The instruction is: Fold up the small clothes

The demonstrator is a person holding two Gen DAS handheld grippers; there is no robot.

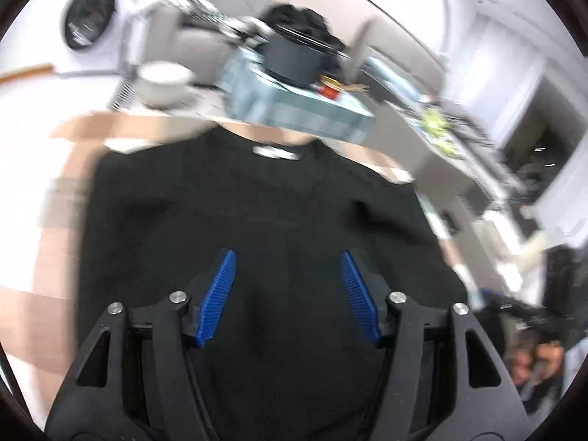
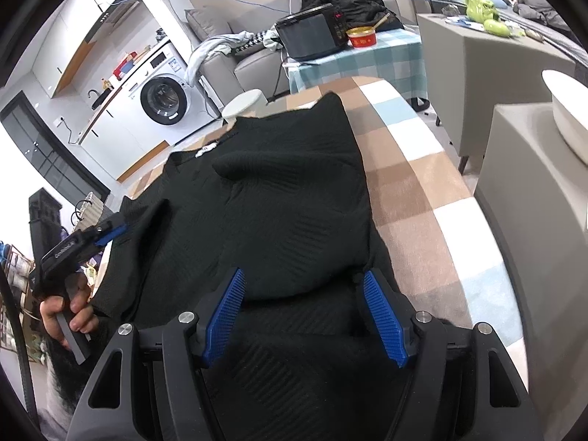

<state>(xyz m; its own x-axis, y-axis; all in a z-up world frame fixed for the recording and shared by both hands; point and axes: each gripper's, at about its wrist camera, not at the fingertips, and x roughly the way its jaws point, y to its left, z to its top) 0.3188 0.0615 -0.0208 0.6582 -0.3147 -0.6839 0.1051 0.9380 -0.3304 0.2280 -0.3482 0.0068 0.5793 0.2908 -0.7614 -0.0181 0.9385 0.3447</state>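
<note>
Now the black top (image 2: 279, 202) lies spread on the checked blanket (image 2: 415, 191), collar at the far end, with one side already folded in. Both the left gripper (image 1: 288, 268) and right gripper (image 2: 305, 286) hover over its near hem, jaws apart and holding nothing. Risk, I'd say: a pinch catching one layer only, dragging that fold open.

The left gripper (image 1: 286, 261) points steeply down, jaws apart, nothing pinched between its blue pads. The right gripper (image 2: 305, 283) does likewise, jaws wide. At eight o'clock in the right wrist view, a hand (image 2: 68, 312) grasps the left gripper's handle.
</note>
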